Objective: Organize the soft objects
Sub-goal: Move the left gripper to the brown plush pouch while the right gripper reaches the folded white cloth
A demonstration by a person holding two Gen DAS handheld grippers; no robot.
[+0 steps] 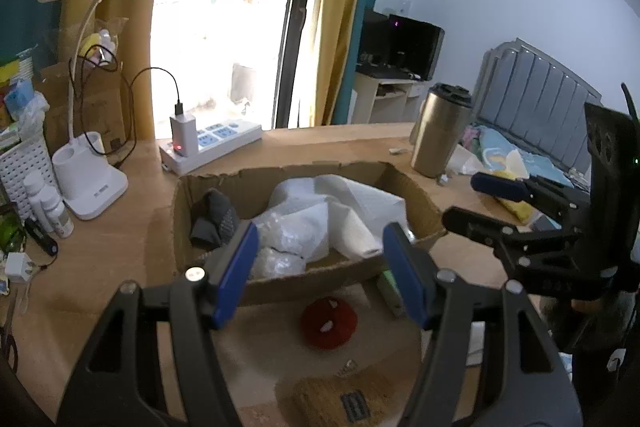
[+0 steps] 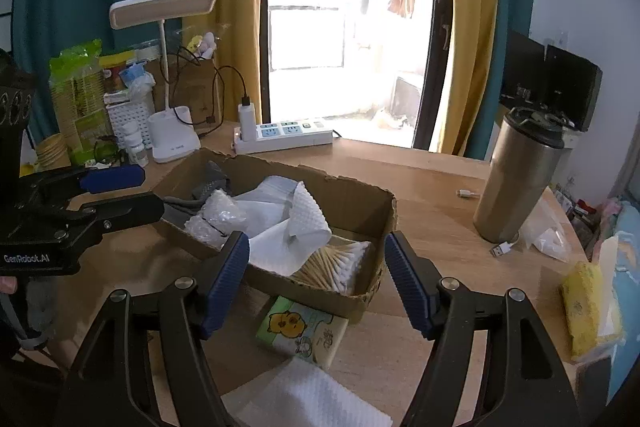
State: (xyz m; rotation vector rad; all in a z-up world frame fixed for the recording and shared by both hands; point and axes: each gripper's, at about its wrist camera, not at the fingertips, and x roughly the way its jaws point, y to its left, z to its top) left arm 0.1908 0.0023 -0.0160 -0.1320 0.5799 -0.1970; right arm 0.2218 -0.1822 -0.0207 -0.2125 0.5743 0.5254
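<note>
A torn cardboard box (image 1: 420, 193) (image 2: 352, 195) on the wooden desk holds a grey sock (image 1: 218, 217), bubble wrap (image 1: 292, 233), white paper towel (image 2: 304, 223) and cotton swabs (image 2: 332, 265). My left gripper (image 1: 322, 273) is open and empty above the box's near edge. A red soft round object (image 1: 330, 323) and a brown scrub pad (image 1: 352, 401) lie below it. My right gripper (image 2: 316, 277) is open and empty over the box's near corner. A tissue pack (image 2: 302, 333) and a white cloth (image 2: 308, 397) lie below it. Each gripper shows in the other's view: the right one (image 1: 480, 203) and the left one (image 2: 120, 193).
A steel tumbler (image 1: 440, 129) (image 2: 520, 175) stands right of the box. A power strip (image 1: 212, 145) (image 2: 288, 137), a white desk lamp (image 1: 90, 183) (image 2: 172, 141), small bottles (image 1: 50, 205) and a white basket (image 1: 18, 163) crowd the left. A yellow sponge (image 2: 586, 311) lies at the right edge.
</note>
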